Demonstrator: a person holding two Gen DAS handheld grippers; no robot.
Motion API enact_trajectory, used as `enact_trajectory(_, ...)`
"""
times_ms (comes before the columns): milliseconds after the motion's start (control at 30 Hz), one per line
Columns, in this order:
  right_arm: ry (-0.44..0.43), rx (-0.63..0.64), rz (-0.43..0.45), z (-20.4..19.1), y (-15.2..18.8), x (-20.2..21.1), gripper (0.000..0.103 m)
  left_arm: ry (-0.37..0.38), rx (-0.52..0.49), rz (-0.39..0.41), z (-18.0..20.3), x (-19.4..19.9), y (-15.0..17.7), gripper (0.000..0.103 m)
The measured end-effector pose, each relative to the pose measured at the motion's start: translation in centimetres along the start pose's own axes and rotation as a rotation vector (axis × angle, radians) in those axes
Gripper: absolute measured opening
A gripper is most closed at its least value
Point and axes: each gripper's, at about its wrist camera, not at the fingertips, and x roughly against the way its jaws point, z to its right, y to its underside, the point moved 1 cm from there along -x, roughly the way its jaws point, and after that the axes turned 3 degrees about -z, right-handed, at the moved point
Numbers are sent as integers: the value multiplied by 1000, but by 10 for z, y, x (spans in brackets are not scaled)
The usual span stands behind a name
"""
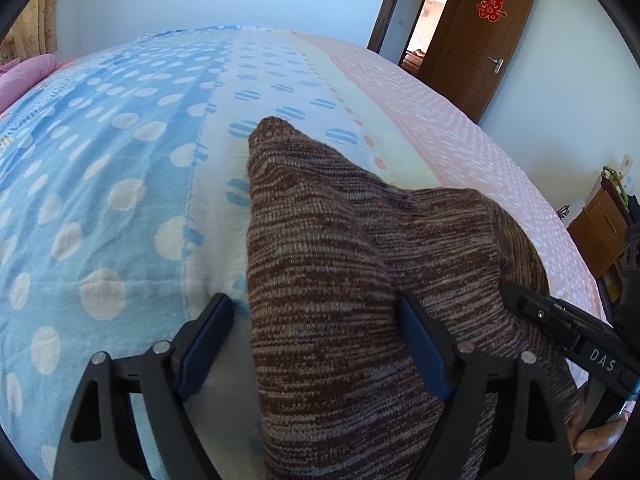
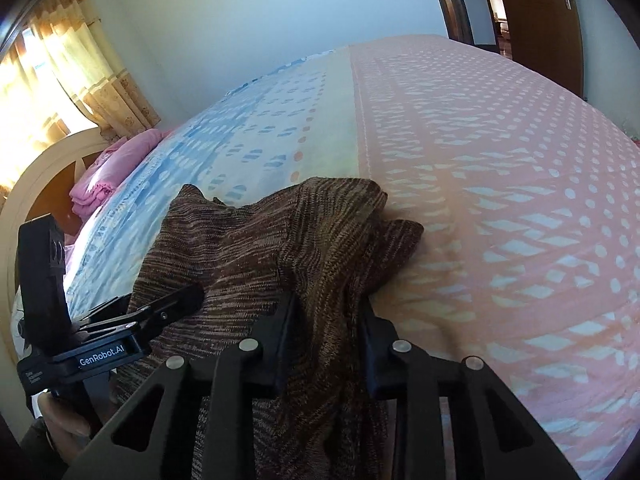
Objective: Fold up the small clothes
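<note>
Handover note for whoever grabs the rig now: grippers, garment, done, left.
Left gripper: open, fingers either side of the brown knit garment, not clamped.
Right gripper: shut on a bunched fold of the garment.
Garment: rumpled on the bedspread near its front edge, where the cream stripe meets the pink.
Done: no neat fold visible.
Left: spread it flat, then fold.

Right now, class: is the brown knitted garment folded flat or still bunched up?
Bunched up. The brown garment lies in rumpled ridges on the bed, draped between each tool's fingers.
</note>
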Motion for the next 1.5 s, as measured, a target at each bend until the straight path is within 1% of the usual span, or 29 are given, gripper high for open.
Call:
enact_trajectory(100,37,29,16,-6,3,3,25,3,-17,14,3,2,1,70)
enact_trajectory(133,47,36,21,-6,4,5,25,10,-31,21,5,3,2,61)
enact_trajectory(267,88,60,42,-9,5,9,22,-8,-55,39,11,5,3,50)
enact_trajectory(300,99,67,47,-9,6,10,22,-12,-59,42,12,6,4,49)
enact_trajectory(433,186,133,93,-21,9,18,20,-46,-90,69,18,9,4,37)
enact_trajectory(500,238,171,121,-32,12,24,20,-61,-103,79,21,11,5,34)
enact_trajectory(567,268,180,147,-40,17,33,19,-59,-100,87,20,14,6,29)
enact_trajectory(667,290,189,192,-54,25,53,18,-39,-83,107,17,27,8,26)
enact_trajectory(733,290,189,228,-64,31,73,14,-57,-92,136,20,41,11,26)
enact_trajectory(833,267,165,278,-74,39,105,14,-65,-121,190,25,68,18,26)
enact_trajectory(933,256,137,325,-78,51,136,13,-51,-137,240,31,100,23,25)
enact_trajectory(1133,227,54,389,-75,84,201,13,-9,-183,303,50,156,39,25)
enact_trajectory(1200,229,34,415,-75,97,226,13,15,-200,318,58,173,48,25)
enact_trajectory(1300,222,16,449,-74,113,259,13,75,-202,332,64,198,60,25)
enact_trajectory(1367,232,24,477,-76,123,279,13,111,-215,335,69,211,68,25)
enact_trajectory(1500,263,44,517,-76,143,314,13,178,-238,297,82,220,81,25)
